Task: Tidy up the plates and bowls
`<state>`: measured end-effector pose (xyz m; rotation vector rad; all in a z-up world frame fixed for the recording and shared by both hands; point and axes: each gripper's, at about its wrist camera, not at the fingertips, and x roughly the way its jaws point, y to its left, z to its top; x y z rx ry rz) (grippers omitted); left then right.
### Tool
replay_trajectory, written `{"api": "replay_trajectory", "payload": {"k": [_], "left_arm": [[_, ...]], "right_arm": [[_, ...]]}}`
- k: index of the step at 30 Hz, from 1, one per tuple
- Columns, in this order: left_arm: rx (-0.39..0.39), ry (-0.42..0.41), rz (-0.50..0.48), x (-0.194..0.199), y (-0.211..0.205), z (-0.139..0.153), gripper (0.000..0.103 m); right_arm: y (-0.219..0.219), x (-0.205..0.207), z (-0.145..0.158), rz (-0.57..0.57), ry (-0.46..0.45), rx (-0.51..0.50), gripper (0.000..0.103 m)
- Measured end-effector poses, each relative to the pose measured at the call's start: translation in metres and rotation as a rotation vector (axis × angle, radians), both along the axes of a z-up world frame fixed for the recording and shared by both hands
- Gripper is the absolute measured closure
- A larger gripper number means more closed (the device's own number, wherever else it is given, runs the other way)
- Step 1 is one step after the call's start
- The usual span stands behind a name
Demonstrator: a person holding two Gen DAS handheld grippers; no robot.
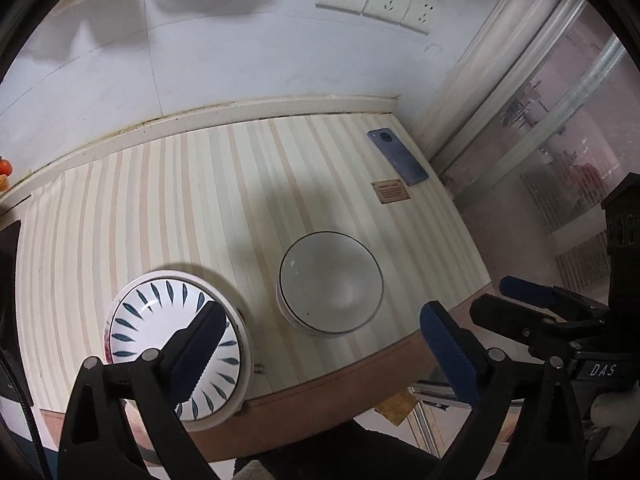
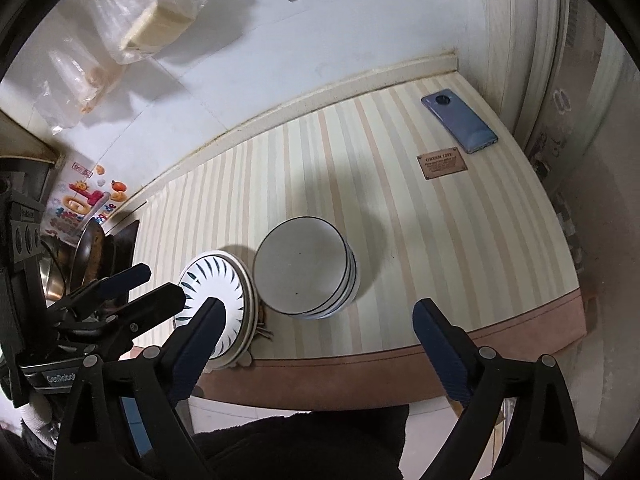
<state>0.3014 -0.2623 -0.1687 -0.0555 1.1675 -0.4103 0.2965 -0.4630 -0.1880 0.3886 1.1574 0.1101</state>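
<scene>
2 stacks of dishes sit side by side on a striped mat (image 2: 400, 208) near its front edge. On the left, a plate stack (image 1: 180, 344) (image 2: 216, 304) is topped by a white plate with blue leaf marks around its rim. Just beside it on the right stands a bowl stack (image 1: 330, 284) (image 2: 304, 268) of white bowls with thin dark rims. A blue phone (image 1: 398, 156) (image 2: 460, 120) lies face down at the mat's far right corner, with a small brown label (image 2: 441, 164) near it. The left gripper (image 1: 320, 336) hangs above the mat's front edge, jaws wide and holding nothing. The right gripper (image 2: 320, 336) does likewise, jaws wide apart and bare.
</scene>
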Motion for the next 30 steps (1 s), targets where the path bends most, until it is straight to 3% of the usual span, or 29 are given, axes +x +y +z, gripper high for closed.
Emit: {"api": "replay_trajectory", "payload": {"k": [7,17,19,24,30], "left_arm": [[0.053,0.087,0.016,0.042,-0.011,-0.053,0.003],[0.001,0.369,0.090,0.094,-0.011,-0.146,0.005],[-0.028,0.411,0.096,0.097,-0.011,-0.156,0.016],[-0.072,0.466,0.075,0.099,-0.020,-0.170,0.032],[-0.083,0.502,0.054,0.098,-0.030,-0.181,0.045]], "right_arm": [[-0.019,0.032,-0.063,-0.001,0.103,0.099,0.006],[-0.023,0.078,-0.173,0.048,0.256,0.340,0.006],[-0.022,0.083,-0.188,0.055,0.279,0.362,0.006],[-0.021,0.091,-0.215,0.046,0.301,0.459,0.007],[-0.013,0.097,-0.236,0.061,0.334,0.502,0.022]]}}
